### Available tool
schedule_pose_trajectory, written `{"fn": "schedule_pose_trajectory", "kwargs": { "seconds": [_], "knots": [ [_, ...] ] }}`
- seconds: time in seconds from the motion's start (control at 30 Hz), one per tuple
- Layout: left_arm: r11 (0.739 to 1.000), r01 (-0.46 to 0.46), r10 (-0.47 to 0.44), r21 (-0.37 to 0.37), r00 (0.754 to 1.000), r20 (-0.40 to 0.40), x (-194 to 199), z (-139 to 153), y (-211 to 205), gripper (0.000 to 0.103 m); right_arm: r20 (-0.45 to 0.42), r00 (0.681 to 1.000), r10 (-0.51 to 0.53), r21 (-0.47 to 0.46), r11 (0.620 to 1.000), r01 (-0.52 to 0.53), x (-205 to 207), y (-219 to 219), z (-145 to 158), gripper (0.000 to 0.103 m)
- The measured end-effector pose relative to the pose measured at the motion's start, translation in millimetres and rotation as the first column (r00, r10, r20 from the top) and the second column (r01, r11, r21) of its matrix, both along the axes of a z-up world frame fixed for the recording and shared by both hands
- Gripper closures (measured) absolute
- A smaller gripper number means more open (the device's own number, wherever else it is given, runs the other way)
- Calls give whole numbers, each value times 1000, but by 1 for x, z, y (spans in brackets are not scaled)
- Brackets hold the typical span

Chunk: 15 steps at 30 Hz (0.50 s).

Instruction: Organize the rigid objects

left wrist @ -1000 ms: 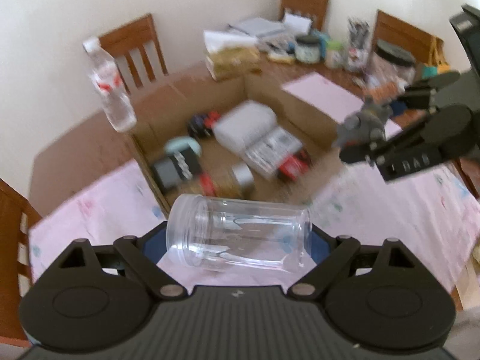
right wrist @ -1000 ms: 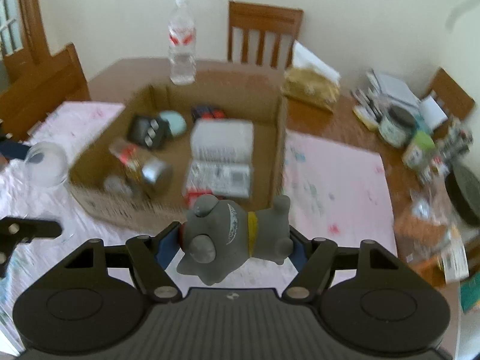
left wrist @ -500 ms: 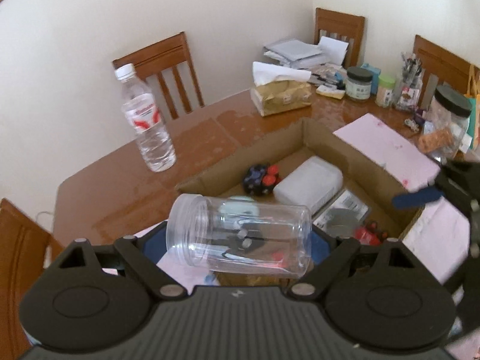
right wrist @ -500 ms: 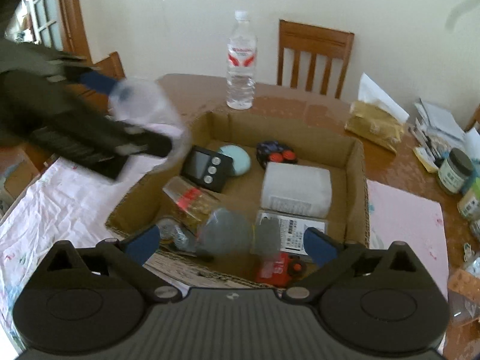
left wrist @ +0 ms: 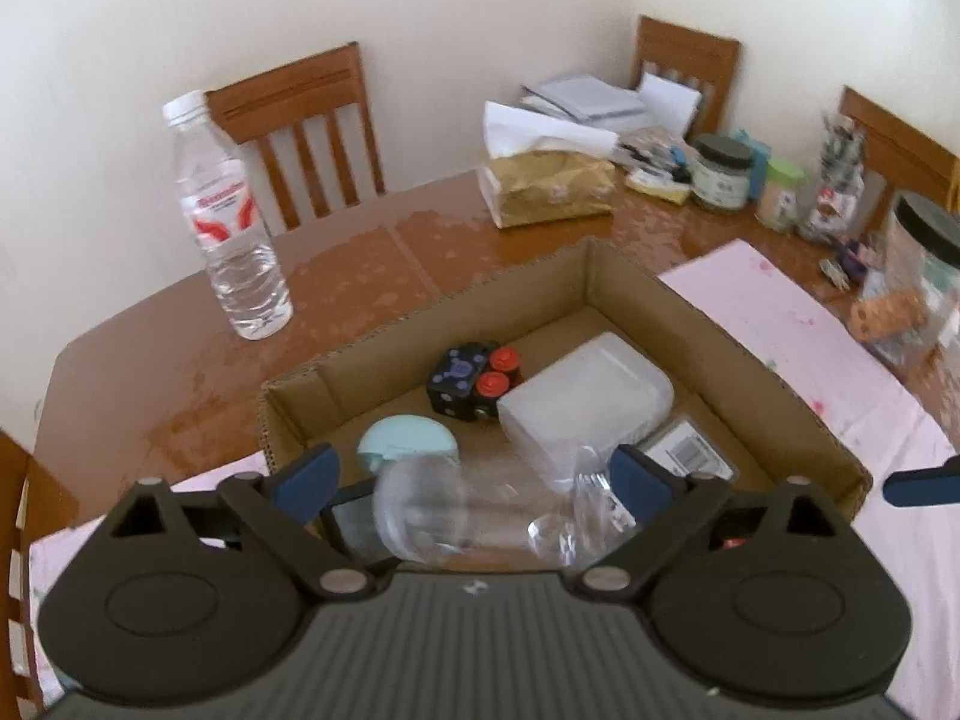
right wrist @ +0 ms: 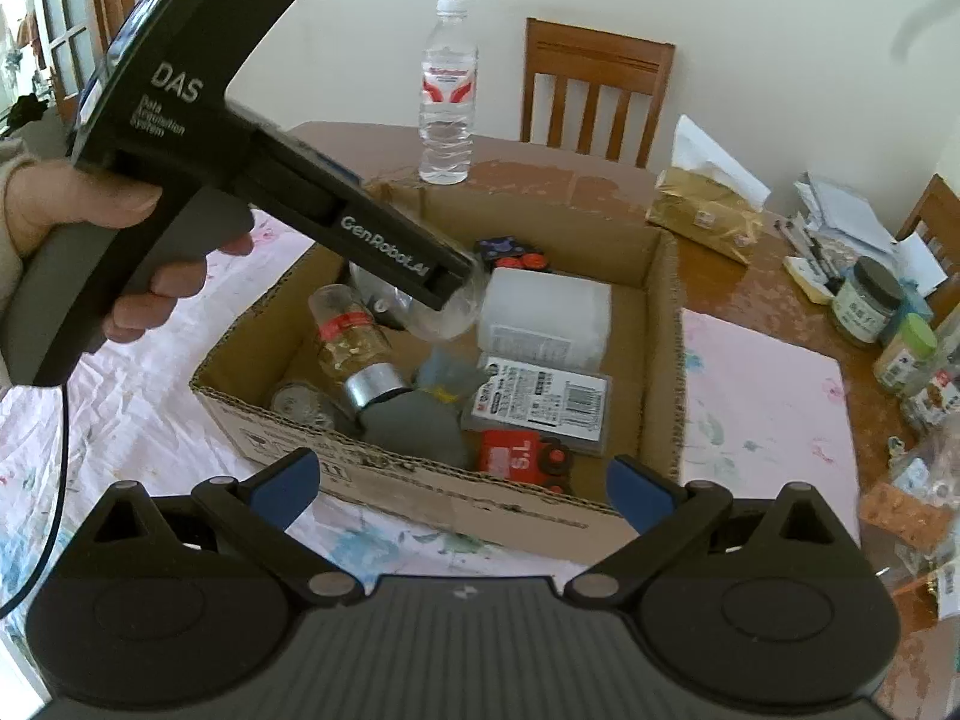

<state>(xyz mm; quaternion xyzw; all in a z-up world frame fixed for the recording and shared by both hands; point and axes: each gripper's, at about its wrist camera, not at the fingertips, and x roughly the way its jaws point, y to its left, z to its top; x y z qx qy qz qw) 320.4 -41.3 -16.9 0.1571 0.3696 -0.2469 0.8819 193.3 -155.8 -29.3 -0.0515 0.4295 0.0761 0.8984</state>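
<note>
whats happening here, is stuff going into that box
Yes. A person with a handheld gripper in each hand is loading loose items into the cardboard box. The left gripper has just been opening over the box, and the clear plastic jar sits blurred between its pads, apparently let go. The right gripper is open and empty at the box's near edge; a grey toy lies inside beside a spice jar.

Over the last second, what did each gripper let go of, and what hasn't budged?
The right gripper dropped the grey toy into the cardboard box and stands open, empty. The left gripper moved over the box; its jaws have just been opening, releasing the clear jar. The water bottle and tissue box stayed put.
</note>
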Motion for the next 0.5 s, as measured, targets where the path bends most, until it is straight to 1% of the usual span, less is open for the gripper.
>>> {"fn": "schedule_pose_trajectory", "kwargs": {
  "seconds": [0.13, 0.2, 0.3, 0.37, 0.47, 0.5],
  "knots": [
    [997, -70, 72, -44, 997, 34, -14, 8, 13, 6, -13, 999, -36, -14, 999, 36, 3, -5, 5, 0],
    [994, -95, 97, -51, 994, 41, -24, 12, 20, 5, -25, 997, -67, -21, 998, 67, 6, -7, 8, 0],
    [988, -151, 151, -33, 988, 26, -41, 17, 28, 5, -75, 986, -147, -50, 988, 144, 14, -12, 9, 0],
    [981, -193, 193, -25, 981, 13, -54, 20, 34, 5, -120, 972, -203, -59, 979, 198, 18, -17, 8, 0],
    [963, -269, 270, 26, 963, -18, -74, 24, 41, 5, -169, 947, -272, -56, 962, 267, 20, -24, 7, 0],
    [959, -281, 282, 41, 959, -23, -80, 25, 42, 5, -179, 942, -284, -55, 959, 279, 19, -25, 7, 0]
  ]
}}
